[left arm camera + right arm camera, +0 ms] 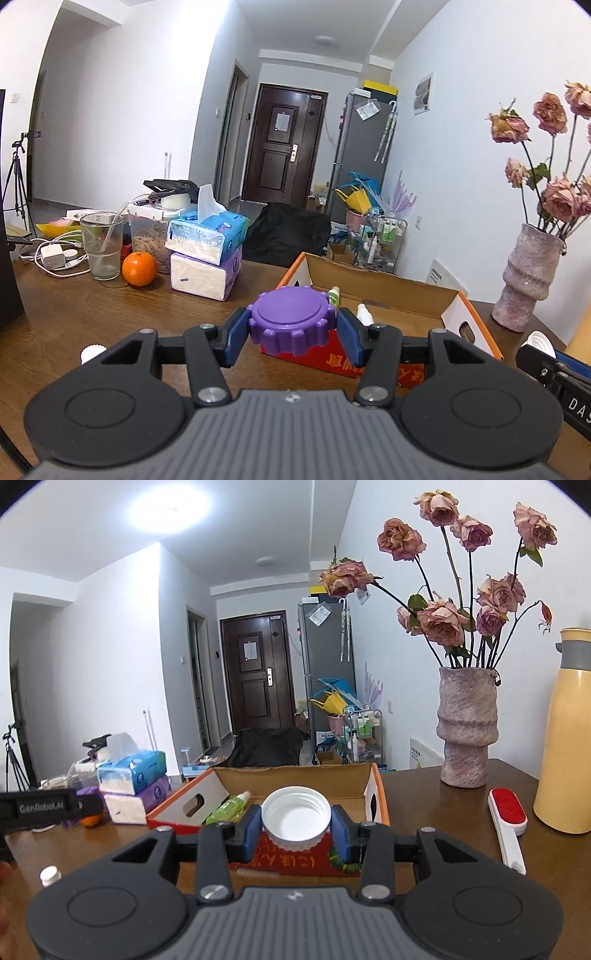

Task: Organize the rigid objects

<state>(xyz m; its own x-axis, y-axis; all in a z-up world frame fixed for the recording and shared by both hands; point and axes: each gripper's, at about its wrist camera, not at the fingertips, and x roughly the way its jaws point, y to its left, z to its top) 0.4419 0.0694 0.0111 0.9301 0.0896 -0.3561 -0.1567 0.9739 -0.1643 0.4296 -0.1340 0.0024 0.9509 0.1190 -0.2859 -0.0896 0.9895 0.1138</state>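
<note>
Two grips: left hand-held gripper (pixel 291 328) clamps purple lid (pixel 291 319); right hand-held gripper (pixel 297 825) clamps white cap (pixel 295 818).
Box (pixel 295 775): contents partly hidden behind both.

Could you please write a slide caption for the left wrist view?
Left hand-held gripper holding a purple lid before the open cardboard box.

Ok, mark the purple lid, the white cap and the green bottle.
purple lid (pixel 290 314), left wrist view, flat top.
white cap (pixel 295 818), right wrist view, hollow inside.
green bottle (pixel 229 808), right wrist view, body.
</note>
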